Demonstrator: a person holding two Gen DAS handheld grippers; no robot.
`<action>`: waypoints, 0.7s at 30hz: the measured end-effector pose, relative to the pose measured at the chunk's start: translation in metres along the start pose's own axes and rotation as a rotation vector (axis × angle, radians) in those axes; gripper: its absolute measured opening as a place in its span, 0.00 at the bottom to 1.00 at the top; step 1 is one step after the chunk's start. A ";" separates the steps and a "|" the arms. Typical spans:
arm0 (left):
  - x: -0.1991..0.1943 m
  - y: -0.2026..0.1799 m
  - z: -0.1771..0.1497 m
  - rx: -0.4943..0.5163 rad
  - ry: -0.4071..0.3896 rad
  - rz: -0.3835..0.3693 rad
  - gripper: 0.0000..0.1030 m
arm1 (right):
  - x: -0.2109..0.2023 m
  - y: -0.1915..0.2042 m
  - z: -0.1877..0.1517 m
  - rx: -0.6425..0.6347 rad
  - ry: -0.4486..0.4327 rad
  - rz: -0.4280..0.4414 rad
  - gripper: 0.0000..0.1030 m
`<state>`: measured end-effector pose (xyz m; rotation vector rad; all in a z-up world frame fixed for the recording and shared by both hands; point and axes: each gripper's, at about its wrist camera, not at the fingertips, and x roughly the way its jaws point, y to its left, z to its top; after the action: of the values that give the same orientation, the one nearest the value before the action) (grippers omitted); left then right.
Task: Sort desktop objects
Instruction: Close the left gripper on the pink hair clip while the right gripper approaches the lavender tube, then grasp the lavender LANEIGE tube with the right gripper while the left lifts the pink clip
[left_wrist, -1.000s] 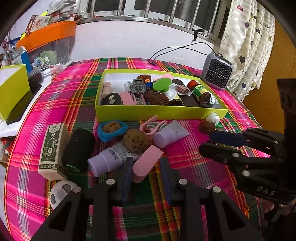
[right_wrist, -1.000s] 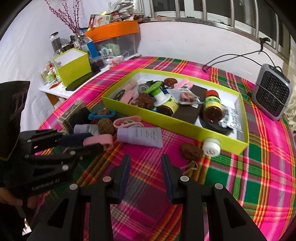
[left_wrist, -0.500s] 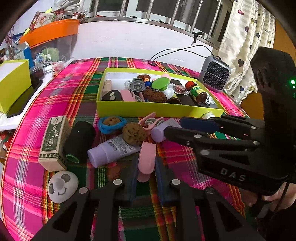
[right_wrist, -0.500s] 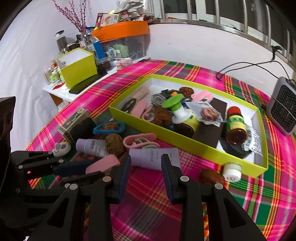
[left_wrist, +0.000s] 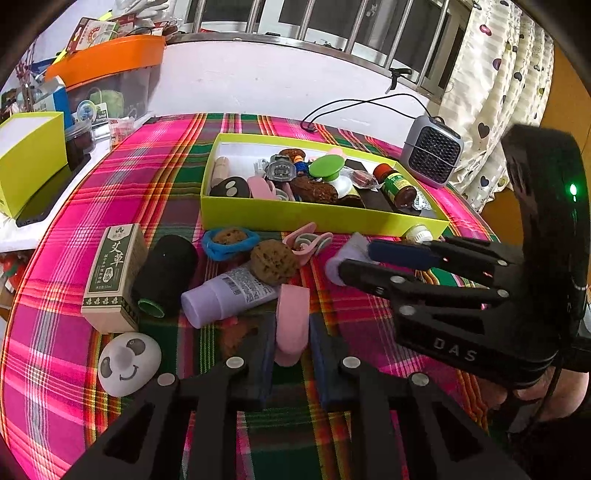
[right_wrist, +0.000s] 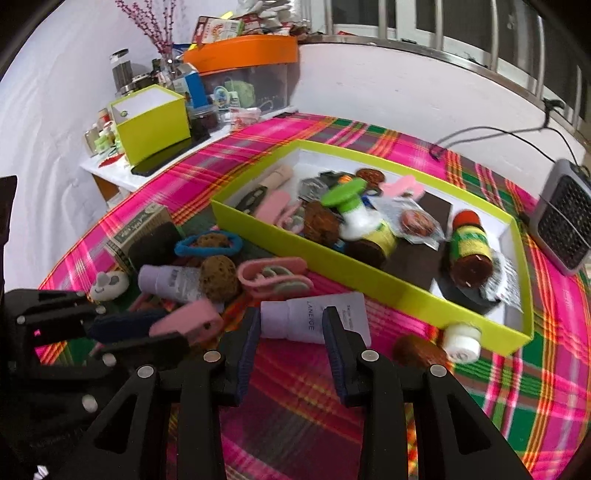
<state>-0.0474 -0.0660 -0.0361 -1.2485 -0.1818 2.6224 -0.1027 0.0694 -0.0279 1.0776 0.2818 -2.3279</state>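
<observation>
A lime-green tray (left_wrist: 321, 221) with several small objects stands on the plaid table; it also shows in the right wrist view (right_wrist: 369, 273). Loose objects lie in front of it. My left gripper (left_wrist: 292, 354) has its fingers on both sides of a pink flat case (left_wrist: 292, 321), which also shows in the right wrist view (right_wrist: 184, 321). My right gripper (right_wrist: 290, 332) is open around the near end of a lavender tube (right_wrist: 314, 321), without squeezing it. The right gripper also shows in the left wrist view (left_wrist: 354, 258).
Near the pink case lie a second lavender tube (left_wrist: 229, 295), a brown sponge ball (left_wrist: 273, 262), a black cylinder (left_wrist: 164, 273), a green-labelled box (left_wrist: 114, 277) and a white panda figure (left_wrist: 127, 363). A small grey fan (left_wrist: 430, 158) stands at the back right.
My left gripper has closed in onto the pink case. My right gripper has moved left and forward until its fingers straddle the lavender tube.
</observation>
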 end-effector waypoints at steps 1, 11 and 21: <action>0.000 0.000 0.000 -0.001 -0.001 -0.001 0.19 | -0.002 -0.003 -0.002 0.005 0.001 -0.007 0.36; 0.001 -0.005 0.001 0.001 -0.001 -0.013 0.19 | -0.019 -0.026 -0.023 0.059 0.021 -0.049 0.37; 0.002 -0.005 0.001 -0.007 -0.001 -0.020 0.19 | -0.033 -0.041 -0.036 0.121 0.024 -0.087 0.37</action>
<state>-0.0483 -0.0605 -0.0360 -1.2409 -0.2028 2.6078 -0.0851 0.1310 -0.0284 1.1731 0.2021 -2.4378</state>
